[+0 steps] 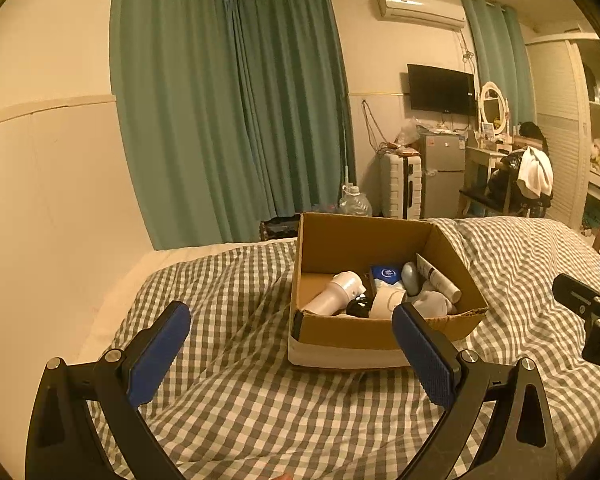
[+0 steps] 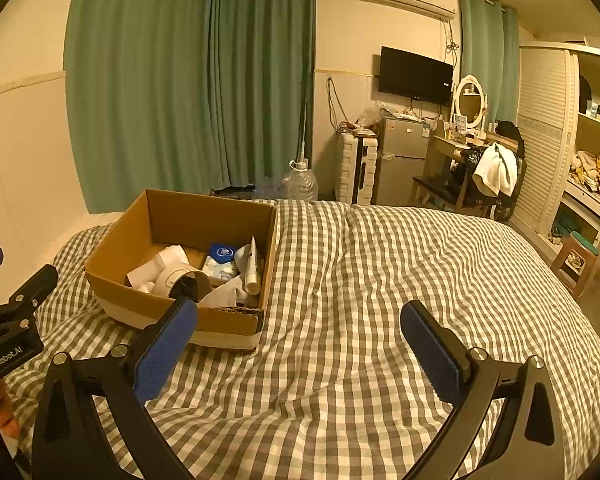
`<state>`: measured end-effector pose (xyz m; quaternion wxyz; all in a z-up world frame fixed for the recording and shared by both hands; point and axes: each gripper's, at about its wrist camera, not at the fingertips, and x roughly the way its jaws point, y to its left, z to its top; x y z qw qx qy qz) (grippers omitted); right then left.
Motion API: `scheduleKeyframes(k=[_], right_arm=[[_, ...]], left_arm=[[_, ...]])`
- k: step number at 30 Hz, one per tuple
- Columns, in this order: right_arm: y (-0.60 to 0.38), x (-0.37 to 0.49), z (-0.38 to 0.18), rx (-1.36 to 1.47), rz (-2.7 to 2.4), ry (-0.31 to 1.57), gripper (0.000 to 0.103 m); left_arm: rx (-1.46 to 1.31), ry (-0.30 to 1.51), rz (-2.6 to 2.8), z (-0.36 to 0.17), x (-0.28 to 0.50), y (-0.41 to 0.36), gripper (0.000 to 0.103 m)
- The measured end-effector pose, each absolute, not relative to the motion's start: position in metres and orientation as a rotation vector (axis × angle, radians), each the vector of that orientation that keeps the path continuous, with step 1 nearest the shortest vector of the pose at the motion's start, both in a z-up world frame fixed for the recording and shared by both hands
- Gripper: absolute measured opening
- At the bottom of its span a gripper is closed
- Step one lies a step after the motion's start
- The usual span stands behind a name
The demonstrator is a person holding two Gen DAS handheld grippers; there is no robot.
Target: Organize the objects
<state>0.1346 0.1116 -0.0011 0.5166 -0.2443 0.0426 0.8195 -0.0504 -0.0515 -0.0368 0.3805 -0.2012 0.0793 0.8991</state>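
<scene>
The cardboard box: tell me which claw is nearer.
Left. The left claw hovers open just before the cardboard box; the right claw hangs open beside it, off its right corner.

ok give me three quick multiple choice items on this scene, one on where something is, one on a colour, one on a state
1. Where does the cardboard box sit?
A. on the checked bedspread
B. on the floor
C. on the small fridge

2. What colour are the curtains?
A. red
B. green
C. black

3. How do the jaws of the left gripper and the right gripper stand?
A. both spread wide, holding nothing
B. both shut on a tube
C. left shut, right spread

Answers:
1. A, the box rests directly on the grey and white checks of the bed.
2. B, the long drapes on the far walls are green in both views.
3. A, each wrist view shows a broad gap between the blue pads with only bedspread or box behind it.
</scene>
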Motion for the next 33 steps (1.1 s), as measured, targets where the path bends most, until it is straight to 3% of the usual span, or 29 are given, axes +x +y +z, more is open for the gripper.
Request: scheduleKeyframes(k=[33], right_arm=[[0.1119, 0.1334, -0.0024, -0.602, 1.968, 0.101, 0.102]], left_arm=[[-0.534, 0.226, 2.264, -0.0421, -0.0517, -0.049, 0.103]])
